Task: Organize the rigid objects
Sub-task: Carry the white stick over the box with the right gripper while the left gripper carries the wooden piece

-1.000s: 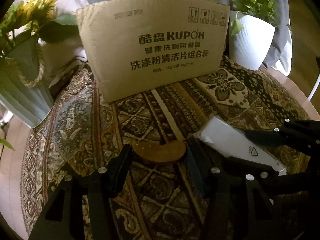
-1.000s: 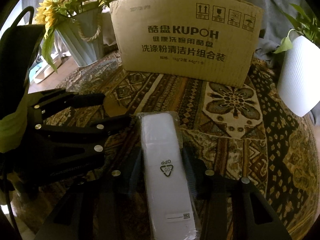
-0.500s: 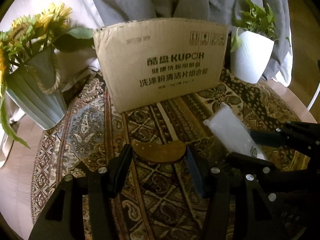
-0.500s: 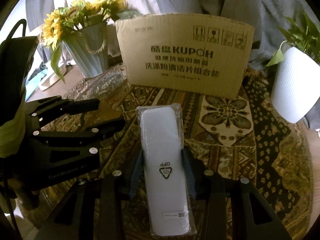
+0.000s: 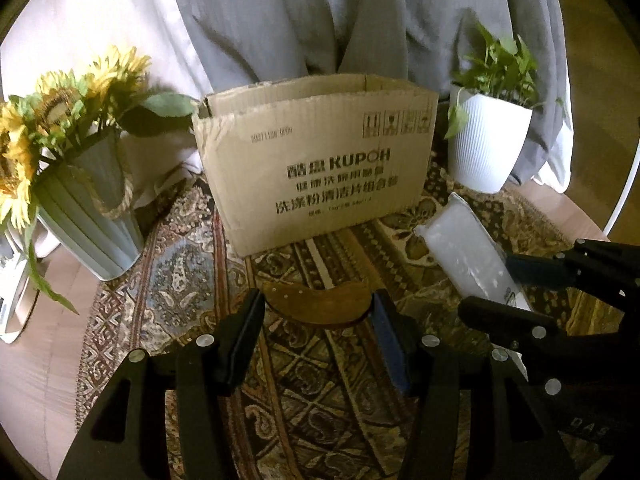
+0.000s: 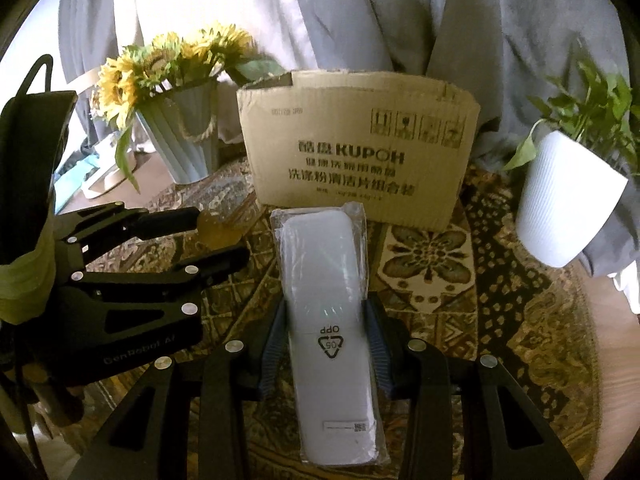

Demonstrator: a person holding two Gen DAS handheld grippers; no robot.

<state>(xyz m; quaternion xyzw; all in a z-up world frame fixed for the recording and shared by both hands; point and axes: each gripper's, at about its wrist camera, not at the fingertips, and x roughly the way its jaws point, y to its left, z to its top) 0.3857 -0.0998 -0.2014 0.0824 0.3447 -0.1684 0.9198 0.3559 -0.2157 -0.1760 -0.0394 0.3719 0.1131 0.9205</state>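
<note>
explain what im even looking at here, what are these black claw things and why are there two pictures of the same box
The black claws are hand-held grippers, one in each of a person's hands, with a wide-angle camera mounted on each that looks along its two fingers. That gives two pictures of one scene.

In the left camera's picture, the left gripper is shut on a flat brown wooden piece. In the right camera's picture, the right gripper is shut on a white case in clear plastic wrap.

Ahead, on a patterned tablecloth, stands an open cardboard box, with a vase of sunflowers to its left and a white plant pot to its right.
</note>
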